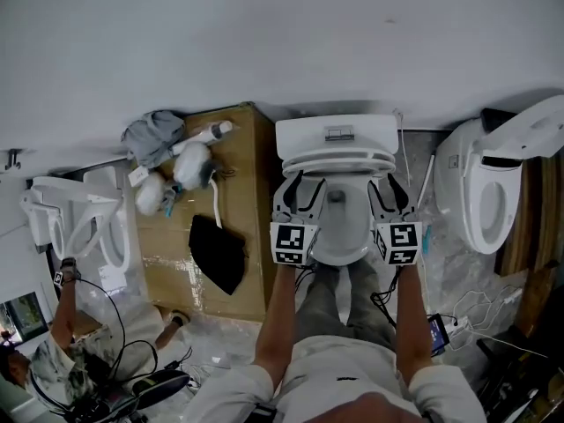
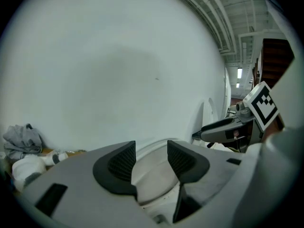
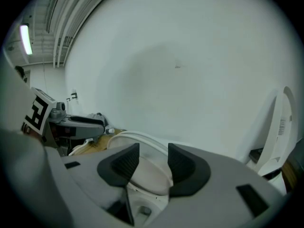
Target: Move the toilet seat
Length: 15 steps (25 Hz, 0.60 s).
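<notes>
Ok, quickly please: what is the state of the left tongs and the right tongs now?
Left tongs: closed on the toilet seat, at its left side.
Right tongs: closed on the toilet seat, at its right side.

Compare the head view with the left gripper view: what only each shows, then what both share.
Head view only: the black cloth on the cardboard box, and cables on the floor. Left gripper view only: a lit ceiling lamp past the wall's end. Both: the toilet seat, the right tool, the grey cloth.
</notes>
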Tool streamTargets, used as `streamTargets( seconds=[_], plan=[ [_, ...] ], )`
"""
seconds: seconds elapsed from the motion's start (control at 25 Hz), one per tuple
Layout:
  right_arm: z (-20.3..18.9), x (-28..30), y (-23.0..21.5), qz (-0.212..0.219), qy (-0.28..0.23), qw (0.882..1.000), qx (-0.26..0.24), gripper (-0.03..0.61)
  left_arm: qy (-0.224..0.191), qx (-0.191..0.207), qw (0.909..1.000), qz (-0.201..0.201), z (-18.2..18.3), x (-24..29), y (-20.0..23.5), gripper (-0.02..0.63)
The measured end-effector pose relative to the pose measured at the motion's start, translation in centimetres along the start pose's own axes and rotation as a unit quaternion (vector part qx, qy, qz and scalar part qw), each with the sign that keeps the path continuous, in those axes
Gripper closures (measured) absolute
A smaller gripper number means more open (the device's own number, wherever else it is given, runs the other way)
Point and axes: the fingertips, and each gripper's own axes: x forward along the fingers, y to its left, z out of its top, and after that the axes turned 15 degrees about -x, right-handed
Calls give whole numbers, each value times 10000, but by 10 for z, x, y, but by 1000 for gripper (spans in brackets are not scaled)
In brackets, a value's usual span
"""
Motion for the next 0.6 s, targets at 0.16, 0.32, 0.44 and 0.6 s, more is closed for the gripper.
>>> streamTargets(
  seconds=[0.16, 0.32, 0.44, 0.6],
  plan=[
    [19, -36, 20, -47, -44, 9993, -359, 373, -125, 196, 9994, -270, 20, -31, -20, 388],
    [40, -80, 41, -141, -209, 9987, -451, 374, -213, 225, 9984, -472, 30, -74, -40, 391],
    [56, -108, 56, -160, -283, 9979, -553, 377, -269, 229, 9976, -598, 36, -103, -53, 394],
    [70, -143, 79, -159, -334, 9972, -643, 382, -298, 198, 9970, -680, 37, -144, -65, 400]
  ],
)
